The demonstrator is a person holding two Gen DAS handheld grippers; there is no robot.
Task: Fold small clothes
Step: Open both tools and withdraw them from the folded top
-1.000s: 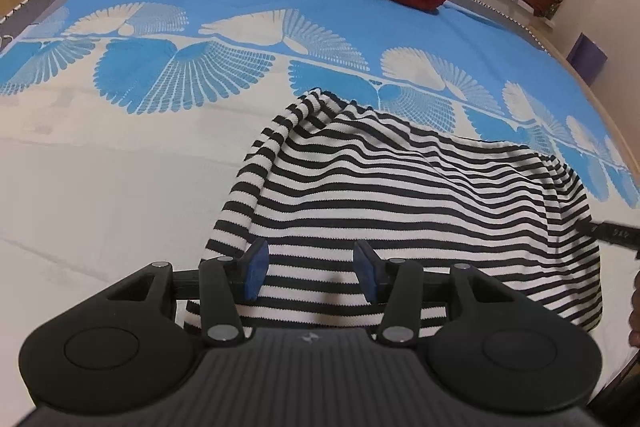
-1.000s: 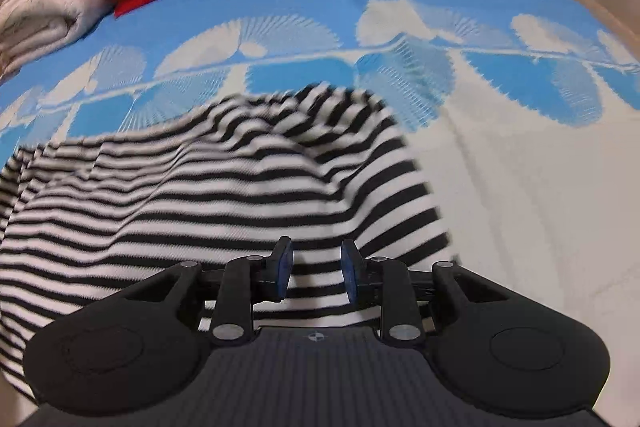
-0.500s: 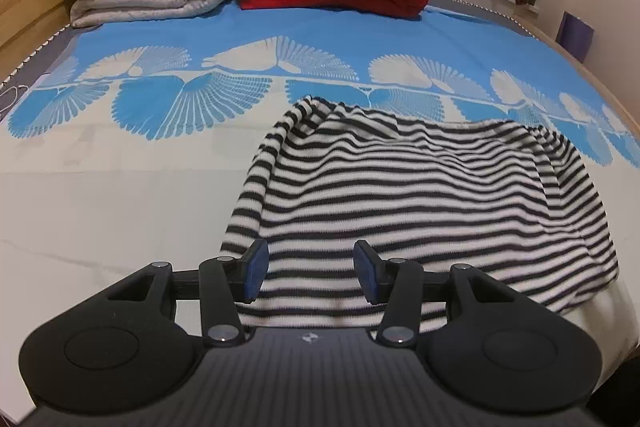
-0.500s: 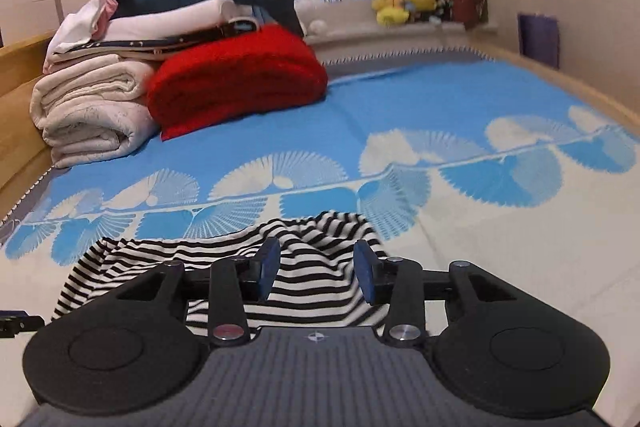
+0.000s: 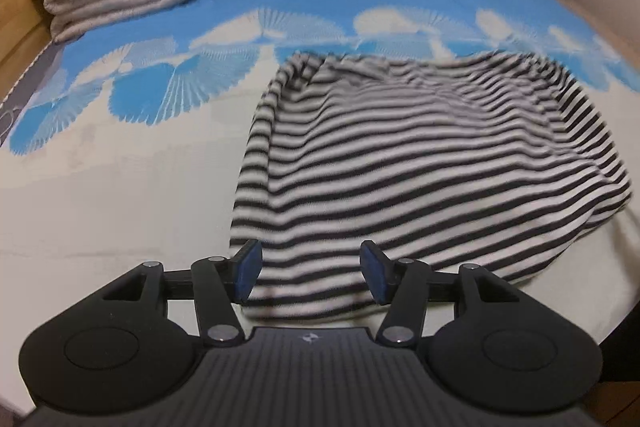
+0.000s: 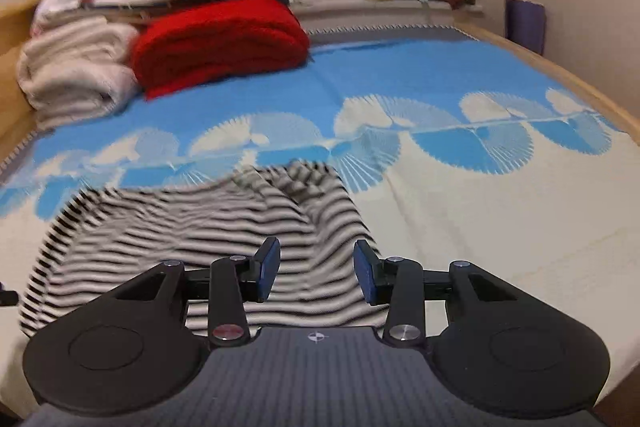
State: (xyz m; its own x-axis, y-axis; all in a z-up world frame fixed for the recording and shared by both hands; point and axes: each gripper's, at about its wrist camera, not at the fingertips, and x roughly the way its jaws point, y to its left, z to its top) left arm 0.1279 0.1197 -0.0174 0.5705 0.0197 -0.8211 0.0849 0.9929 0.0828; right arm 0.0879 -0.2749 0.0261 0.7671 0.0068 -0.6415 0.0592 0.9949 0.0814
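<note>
The black-and-white striped garment (image 5: 432, 163) lies folded on the bed (image 5: 100, 219), across the border between its cream and blue parts. The left gripper (image 5: 311, 277) hangs released over the garment's near left corner, as it did half a second ago. The right gripper (image 6: 316, 277), also released, now tilts lower, so more of the garment (image 6: 192, 227) shows than before.
</note>
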